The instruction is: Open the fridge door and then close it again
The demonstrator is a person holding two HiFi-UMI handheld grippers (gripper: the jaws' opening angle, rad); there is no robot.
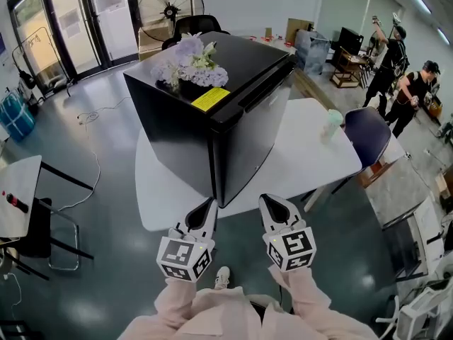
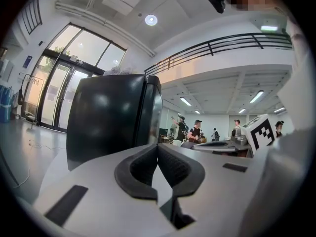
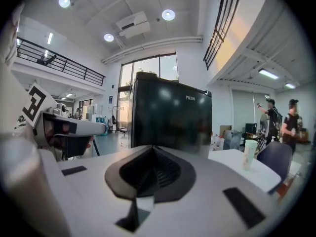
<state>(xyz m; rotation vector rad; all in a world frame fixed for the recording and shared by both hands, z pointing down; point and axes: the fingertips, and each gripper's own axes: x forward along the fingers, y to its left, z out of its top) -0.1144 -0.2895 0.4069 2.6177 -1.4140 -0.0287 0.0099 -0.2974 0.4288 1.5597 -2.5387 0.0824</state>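
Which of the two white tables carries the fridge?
The big middle table: it bears the black fridge and a pale cup. The small table at the head view's left edge bears neither.

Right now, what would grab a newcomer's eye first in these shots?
The black fridge stands angled on the white table, door shut, with pale flowers and a yellow sticker on its top. Near its closest corner, the left gripper and right gripper hover side by side, both shut and empty.
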